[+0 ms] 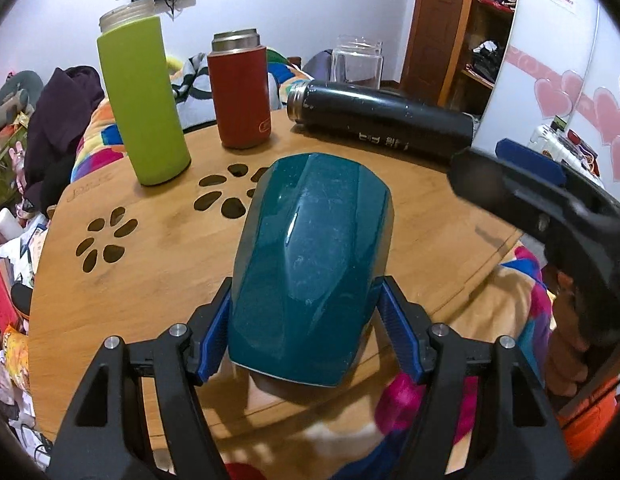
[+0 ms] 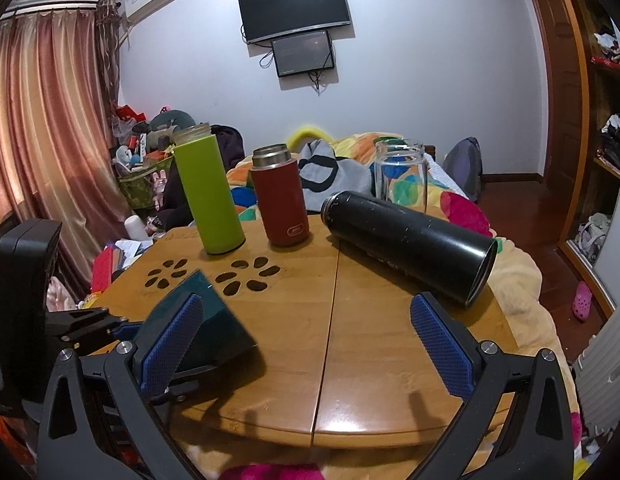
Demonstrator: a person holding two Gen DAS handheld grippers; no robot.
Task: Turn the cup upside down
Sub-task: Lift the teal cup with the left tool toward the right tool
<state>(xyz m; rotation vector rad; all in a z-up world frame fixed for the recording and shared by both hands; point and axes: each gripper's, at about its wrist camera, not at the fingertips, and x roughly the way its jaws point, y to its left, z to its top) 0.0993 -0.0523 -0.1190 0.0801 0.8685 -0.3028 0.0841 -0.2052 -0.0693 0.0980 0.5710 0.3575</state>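
Note:
A teal faceted cup (image 1: 310,264) is clamped between the blue pads of my left gripper (image 1: 306,332). The cup is tilted, its closed base pointing away over the wooden table (image 1: 170,280) and its rim toward the camera. In the right wrist view the cup (image 2: 214,320) sits at lower left, partly behind my right gripper's left pad. My right gripper (image 2: 306,344) is open and empty above the table's near edge; it also shows in the left wrist view (image 1: 510,176) at the right.
A green bottle (image 1: 144,96) and a red flask (image 1: 240,92) stand upright at the back. A black flask (image 1: 382,120) lies on its side at the back right, a clear glass jar (image 1: 358,62) behind it. Bedding and clutter surround the table.

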